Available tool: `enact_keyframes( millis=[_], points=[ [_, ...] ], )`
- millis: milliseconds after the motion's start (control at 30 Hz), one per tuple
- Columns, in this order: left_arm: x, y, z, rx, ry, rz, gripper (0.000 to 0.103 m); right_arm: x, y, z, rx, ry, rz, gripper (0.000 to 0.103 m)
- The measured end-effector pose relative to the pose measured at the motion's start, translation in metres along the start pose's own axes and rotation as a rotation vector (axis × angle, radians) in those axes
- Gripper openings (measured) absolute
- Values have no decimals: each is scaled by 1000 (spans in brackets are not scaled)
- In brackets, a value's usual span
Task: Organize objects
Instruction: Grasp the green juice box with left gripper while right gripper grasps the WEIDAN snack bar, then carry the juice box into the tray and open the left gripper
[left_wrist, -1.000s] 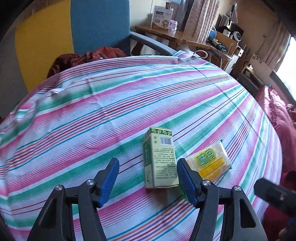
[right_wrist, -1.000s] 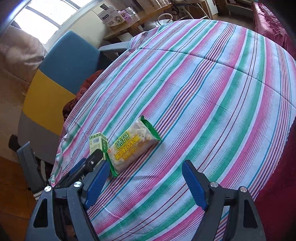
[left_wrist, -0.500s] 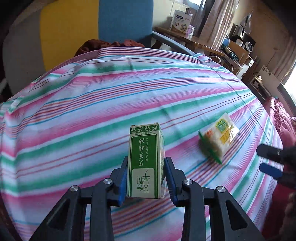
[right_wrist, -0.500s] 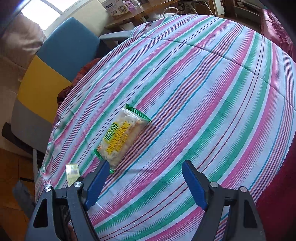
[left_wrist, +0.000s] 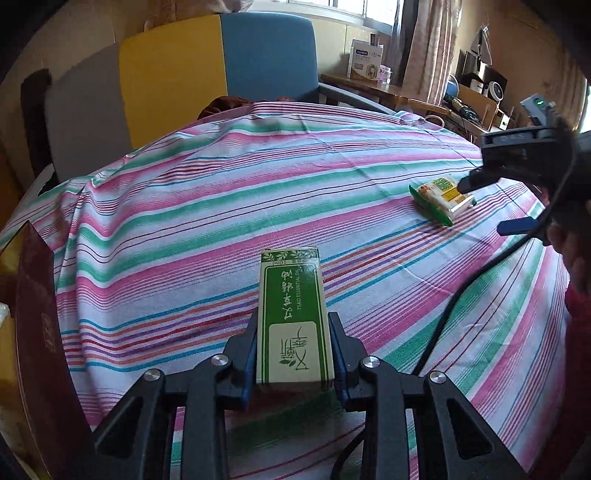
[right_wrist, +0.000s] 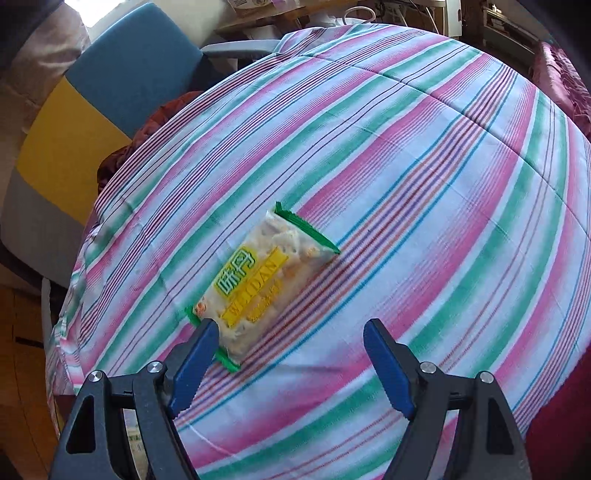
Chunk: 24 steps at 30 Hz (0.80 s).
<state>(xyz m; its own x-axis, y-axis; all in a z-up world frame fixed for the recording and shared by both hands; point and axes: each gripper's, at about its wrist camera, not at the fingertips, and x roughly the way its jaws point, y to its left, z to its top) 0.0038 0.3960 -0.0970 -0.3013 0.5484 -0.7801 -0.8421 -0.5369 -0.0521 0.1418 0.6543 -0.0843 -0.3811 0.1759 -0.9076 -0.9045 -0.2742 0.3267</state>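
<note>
While clamped on green box (left_wrist: 293, 317), left jaws

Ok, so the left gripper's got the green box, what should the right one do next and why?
Probably ease the right gripper forward and down over the snack packet. Its jaws stand open and empty, the packet lies flat on the striped cloth just ahead of its fingers, and the left gripper is shut on the green box.

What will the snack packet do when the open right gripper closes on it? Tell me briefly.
The snack packet looks like thin glossy film, so it will probably crumple and may slip. Its lumpy contents seem brittle and might crush. Lying flat on the striped cloth, it should not roll.
</note>
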Motion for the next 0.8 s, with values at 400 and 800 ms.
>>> enact_keyframes(
  millis=[400, 800],
  points=[
    [-1, 13, -3, -53, -18, -59, 32, 45, 107, -11, -543, 40, -58, 64],
    [-1, 14, -3, -64, -24, -72, 32, 11, 70, -80, -622, 114, 60, 50]
  ],
)
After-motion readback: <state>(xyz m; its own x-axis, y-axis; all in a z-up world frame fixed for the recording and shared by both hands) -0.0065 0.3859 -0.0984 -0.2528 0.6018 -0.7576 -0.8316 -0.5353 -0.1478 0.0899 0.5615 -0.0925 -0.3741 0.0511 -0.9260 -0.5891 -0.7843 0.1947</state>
